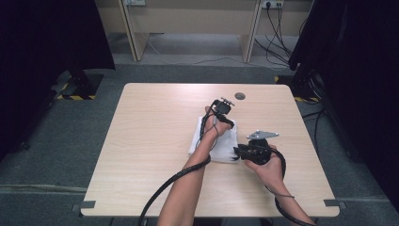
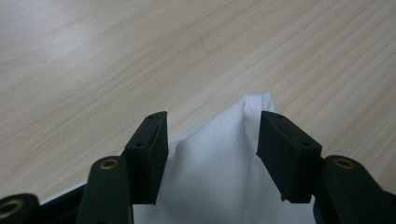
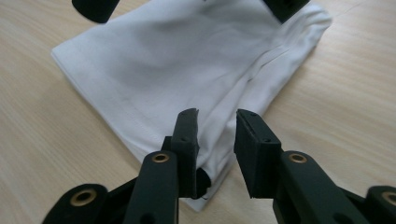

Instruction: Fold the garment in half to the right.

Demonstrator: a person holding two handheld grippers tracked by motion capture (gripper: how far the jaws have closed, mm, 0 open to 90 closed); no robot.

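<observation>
- A folded white cloth lies on the table, right of centre.
- The left gripper hangs released over the cloth's far end, jaws spread wide.
- The right gripper sits released at the cloth's near right corner, jaws apart.

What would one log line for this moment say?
item: white cloth folded on table | left gripper: open, astride far corner | right gripper: open, astride near corner | grasped: not yet
</observation>
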